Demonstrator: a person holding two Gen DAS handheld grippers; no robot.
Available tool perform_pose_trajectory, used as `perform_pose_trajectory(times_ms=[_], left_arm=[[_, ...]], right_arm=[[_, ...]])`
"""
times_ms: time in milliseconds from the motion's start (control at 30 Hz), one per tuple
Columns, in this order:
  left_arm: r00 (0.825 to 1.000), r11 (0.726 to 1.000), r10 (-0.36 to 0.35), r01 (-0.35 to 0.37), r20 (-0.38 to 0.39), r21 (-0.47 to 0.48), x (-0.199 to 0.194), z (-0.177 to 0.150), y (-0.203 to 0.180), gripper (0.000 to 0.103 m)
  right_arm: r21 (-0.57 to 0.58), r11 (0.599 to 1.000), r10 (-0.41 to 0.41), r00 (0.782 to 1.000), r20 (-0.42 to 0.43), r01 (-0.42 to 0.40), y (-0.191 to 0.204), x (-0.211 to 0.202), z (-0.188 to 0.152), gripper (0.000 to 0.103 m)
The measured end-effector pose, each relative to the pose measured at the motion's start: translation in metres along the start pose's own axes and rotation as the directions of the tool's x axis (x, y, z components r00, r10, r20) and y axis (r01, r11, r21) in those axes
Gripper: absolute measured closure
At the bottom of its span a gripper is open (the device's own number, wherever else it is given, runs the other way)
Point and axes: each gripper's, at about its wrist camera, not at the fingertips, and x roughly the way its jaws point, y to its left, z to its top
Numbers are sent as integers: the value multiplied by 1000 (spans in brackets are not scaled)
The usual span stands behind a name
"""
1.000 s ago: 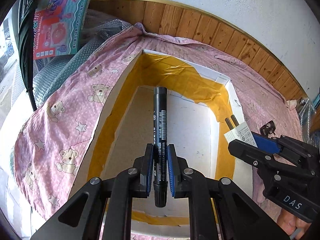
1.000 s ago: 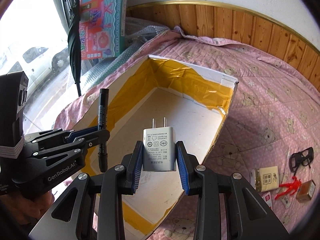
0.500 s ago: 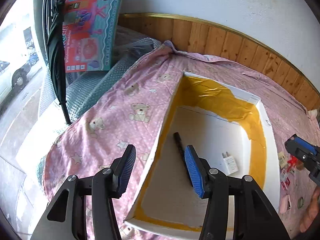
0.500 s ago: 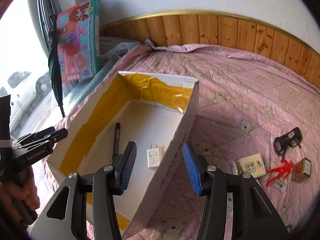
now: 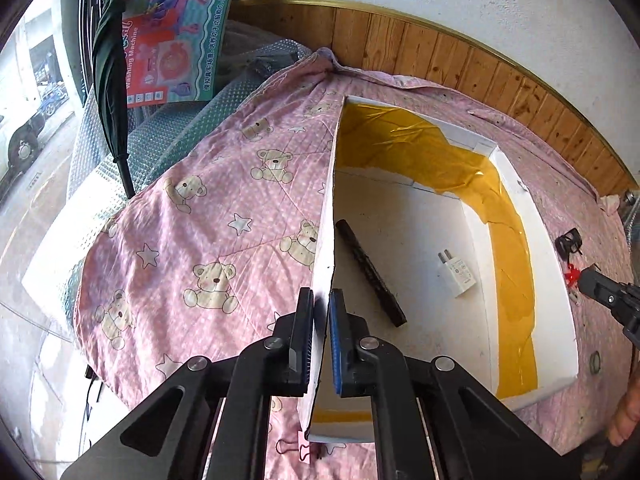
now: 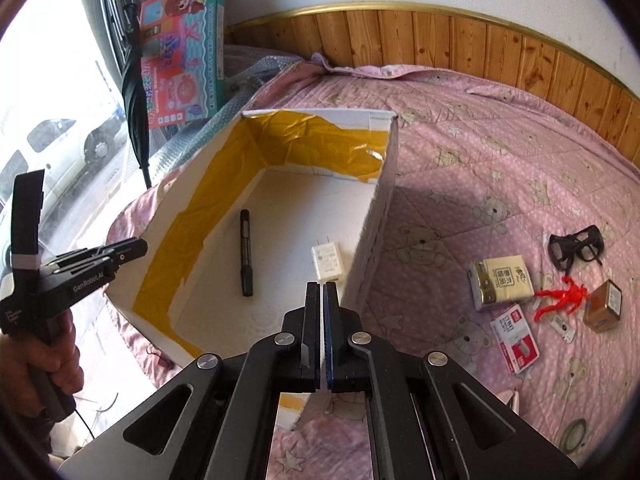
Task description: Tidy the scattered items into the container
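The white cardboard box lined with yellow tape [image 6: 224,184] sits open on a pink quilted bedspread printed with teddy bears and stars [image 6: 480,168]. On its pale floor lie a black marker pen [image 6: 245,253], near the left wall, and a white two-pin charger plug [image 6: 328,265], close to the right wall; the two are apart from each other. The left gripper [image 5: 321,312] has its blue-padded fingers nearly together, one on each side of the box's thin left wall, and appears to pinch that edge. The right gripper [image 6: 321,300] hovers over the box's near right corner with its fingers pressed together and nothing between them. On the bedspread to the right of the box lie a yellow tissue packet [image 6: 502,282], a red and white card pack [image 6: 516,344], a red toy figure [image 6: 562,296], a small brown box [image 6: 603,306] and black-framed glasses [image 6: 576,245]. A colourful toy washing-machine carton [image 6: 182,52] leans at the far left, beside a folded dark umbrella [image 6: 134,92]
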Motion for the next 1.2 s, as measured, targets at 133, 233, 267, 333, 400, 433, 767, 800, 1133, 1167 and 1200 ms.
perform_pose_trajectory(times_ms=[133,233,267,333,400,433,767,800,1133,1167,1200], left_arm=[[999,999,19,-20,-39,-42,12,-2,8,94],[999,999,32,-33,-39,-19,11,-4,3,92],[999,999,35,-36,-41,-22,12,-4,3,92],[999,999,27,-28,-45,-32,14,-5,4,92],[999,999,31,-32,-42,-25,13,-6,4,92],[999,999,31,-32,-43,-28,13,-7,5,92],[998,999,31,-33,-48,-32,13,-8,2,92],[998,999,35,-36,-45,-28,12,-8,2,92],[998,998,58,-59,-33,-6,10,-11,3,92],[997,998,68,-68,-35,-1,13,-10,3,92],[997,998,69,-70,-40,-4,16,-9,3,92]], right_arm=[[36,994,-101,995,12,101,-17,3,-4,64],[50,997,-52,999,-14,53,-23,13,-6,64],[74,997,5,999,-48,-2,-28,21,-6,93],[119,991,78,993,-93,-67,-33,30,-13,99],[141,987,83,995,-50,-75,-33,19,-18,98],[177,981,76,997,-16,-72,-37,10,-17,97],[71,996,49,998,-30,-47,-9,10,-14,94],[94,993,70,997,-26,-67,-8,1,-18,93],[158,982,112,992,-58,-101,8,-13,-53,91],[168,980,116,991,-60,-105,8,-13,-54,91],[166,981,115,992,-59,-104,9,-13,-55,91]])
